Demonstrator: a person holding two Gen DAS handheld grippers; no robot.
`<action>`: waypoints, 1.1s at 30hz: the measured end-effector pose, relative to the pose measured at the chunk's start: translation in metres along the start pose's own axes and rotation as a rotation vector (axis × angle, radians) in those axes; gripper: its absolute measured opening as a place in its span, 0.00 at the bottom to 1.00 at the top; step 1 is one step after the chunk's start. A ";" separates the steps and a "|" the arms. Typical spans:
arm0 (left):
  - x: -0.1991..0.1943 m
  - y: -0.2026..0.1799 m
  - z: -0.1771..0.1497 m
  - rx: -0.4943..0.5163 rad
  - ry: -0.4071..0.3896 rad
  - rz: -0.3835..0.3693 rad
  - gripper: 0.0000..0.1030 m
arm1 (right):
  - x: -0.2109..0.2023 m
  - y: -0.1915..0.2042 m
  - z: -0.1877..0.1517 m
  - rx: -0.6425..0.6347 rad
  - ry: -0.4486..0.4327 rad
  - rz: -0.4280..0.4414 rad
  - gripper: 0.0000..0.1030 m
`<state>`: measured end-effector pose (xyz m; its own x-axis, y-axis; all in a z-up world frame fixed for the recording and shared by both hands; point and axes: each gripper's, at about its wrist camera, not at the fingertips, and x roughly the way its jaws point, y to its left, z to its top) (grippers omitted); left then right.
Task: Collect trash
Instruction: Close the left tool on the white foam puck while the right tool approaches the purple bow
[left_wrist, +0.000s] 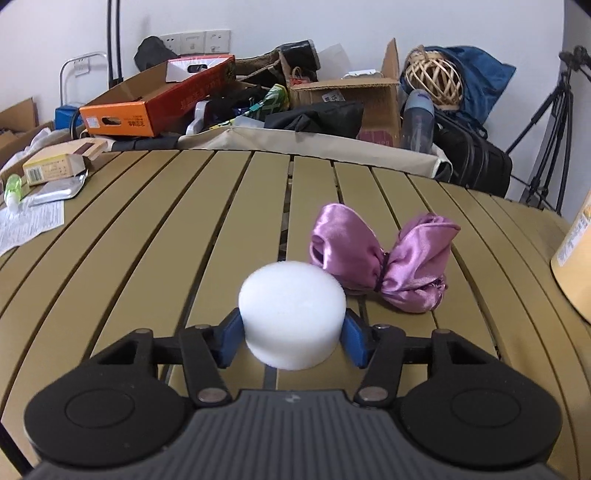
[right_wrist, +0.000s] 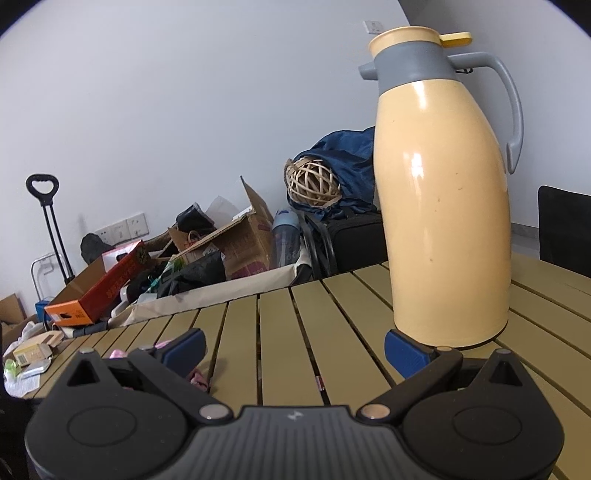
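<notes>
A white foam cylinder (left_wrist: 291, 314) stands on the slatted tan table (left_wrist: 166, 240), close in front of the left wrist camera. My left gripper (left_wrist: 291, 334) is shut on it, one blue pad pressed against each side of its lower half. A shiny pink satin bow (left_wrist: 380, 258) lies just behind and to the right of the foam, apart from the gripper. In the right wrist view my right gripper (right_wrist: 293, 350) stands open low over the table (right_wrist: 280, 332) with nothing between its fingers. Bits of the pink bow (right_wrist: 199, 380) show behind its left finger.
A tall yellow thermos jug (right_wrist: 443, 203) stands on the table just beyond the right finger. Small cartons (left_wrist: 51, 168), a foil pack, a green bottle (left_wrist: 13, 188) and a paper sheet lie at the table's far left. Boxes, bags and a tripod (left_wrist: 554, 129) crowd the space beyond the far edge.
</notes>
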<state>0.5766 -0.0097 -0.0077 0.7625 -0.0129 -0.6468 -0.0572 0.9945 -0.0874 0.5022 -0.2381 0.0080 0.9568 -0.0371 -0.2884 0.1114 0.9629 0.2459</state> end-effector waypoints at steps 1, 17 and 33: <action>0.000 0.002 0.001 -0.010 -0.001 0.000 0.54 | 0.001 0.001 -0.001 -0.004 0.006 0.003 1.00; -0.040 0.044 0.007 -0.050 -0.116 0.031 0.54 | 0.013 0.043 -0.012 -0.072 0.099 0.086 1.00; -0.063 0.117 0.017 -0.140 -0.155 0.060 0.54 | 0.049 0.141 -0.013 -0.218 0.208 0.150 1.00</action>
<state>0.5324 0.1091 0.0359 0.8443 0.0726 -0.5309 -0.1861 0.9688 -0.1635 0.5607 -0.1010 0.0165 0.8802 0.1428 -0.4526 -0.1076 0.9889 0.1028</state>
